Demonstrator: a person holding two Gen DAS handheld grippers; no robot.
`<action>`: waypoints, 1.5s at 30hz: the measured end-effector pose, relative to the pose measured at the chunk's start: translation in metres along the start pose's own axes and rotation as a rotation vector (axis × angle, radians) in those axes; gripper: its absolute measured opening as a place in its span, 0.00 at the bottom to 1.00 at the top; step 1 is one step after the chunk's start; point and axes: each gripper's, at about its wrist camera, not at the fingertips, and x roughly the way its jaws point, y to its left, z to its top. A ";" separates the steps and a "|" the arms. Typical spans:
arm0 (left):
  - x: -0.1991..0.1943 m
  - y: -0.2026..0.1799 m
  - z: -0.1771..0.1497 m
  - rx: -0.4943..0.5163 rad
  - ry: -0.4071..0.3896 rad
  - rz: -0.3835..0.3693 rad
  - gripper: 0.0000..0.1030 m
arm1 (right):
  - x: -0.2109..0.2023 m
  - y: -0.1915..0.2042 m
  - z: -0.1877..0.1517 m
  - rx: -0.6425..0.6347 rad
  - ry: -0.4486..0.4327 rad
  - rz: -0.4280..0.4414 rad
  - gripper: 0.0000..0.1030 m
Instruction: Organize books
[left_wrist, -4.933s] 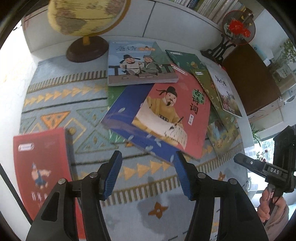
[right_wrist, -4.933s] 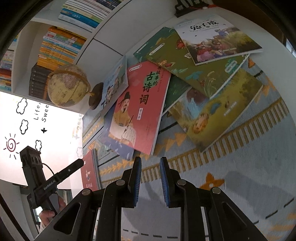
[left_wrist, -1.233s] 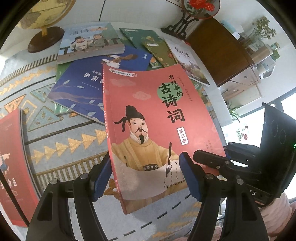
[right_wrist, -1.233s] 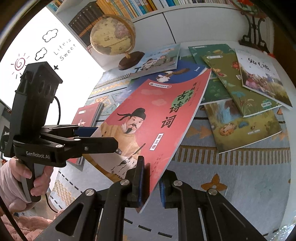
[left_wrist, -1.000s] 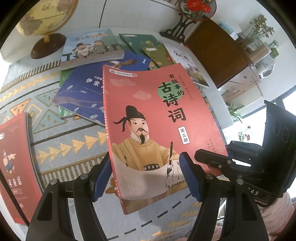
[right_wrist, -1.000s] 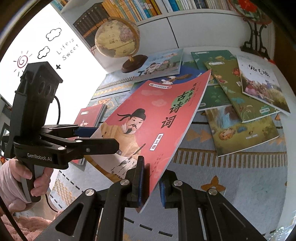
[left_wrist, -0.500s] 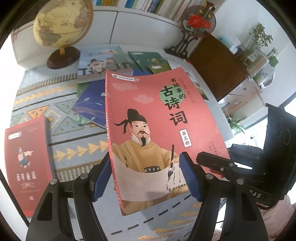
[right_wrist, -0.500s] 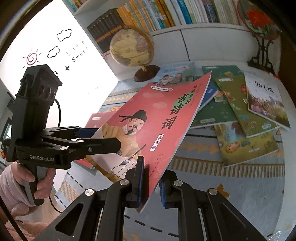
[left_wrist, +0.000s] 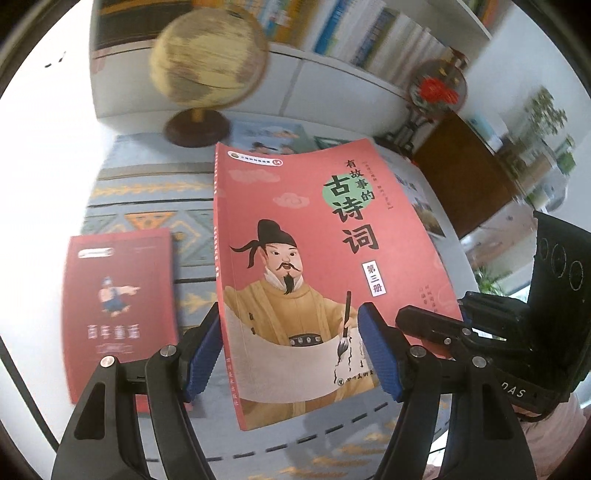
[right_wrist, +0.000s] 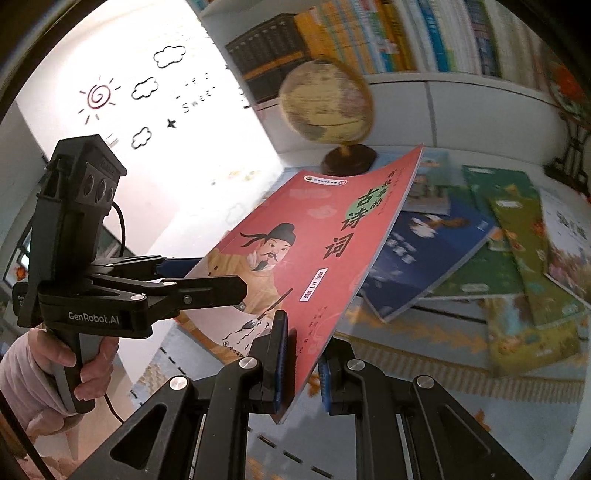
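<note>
Keep the right gripper (right_wrist: 303, 345) clamped firmly on the near right corner of the red poetry book (left_wrist: 314, 240), pinched flat between both pads and raised clear of the rug (left_wrist: 147, 192). Hold the left gripper (left_wrist: 290, 343) with jaws apart, straddling the spine-side lower part of the cover, one pad on either face, apparently without pressing. Judging by the curl along the far edge, support from beneath rather than squeezing. Carry slowly, moving both grippers as one, to avoid twisting the soft cover or tearing at the clamped corner. Steer toward the dark red book (left_wrist: 118, 295) lying flat just left of the left jaws, probably the start of a pile. Stay well short of the globe (left_wrist: 210, 62) far ahead of the jaws. Line up spines before letting go, lowering the far edge first.
</note>
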 end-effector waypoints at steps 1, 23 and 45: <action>-0.004 0.006 0.000 -0.012 -0.006 0.007 0.67 | 0.005 0.006 0.003 -0.013 0.003 0.011 0.13; -0.044 0.126 -0.039 -0.261 -0.042 0.146 0.67 | 0.097 0.105 0.018 -0.071 0.085 0.090 0.14; 0.011 0.207 -0.057 -0.408 0.071 0.130 0.67 | 0.188 0.119 0.002 0.022 0.230 0.040 0.15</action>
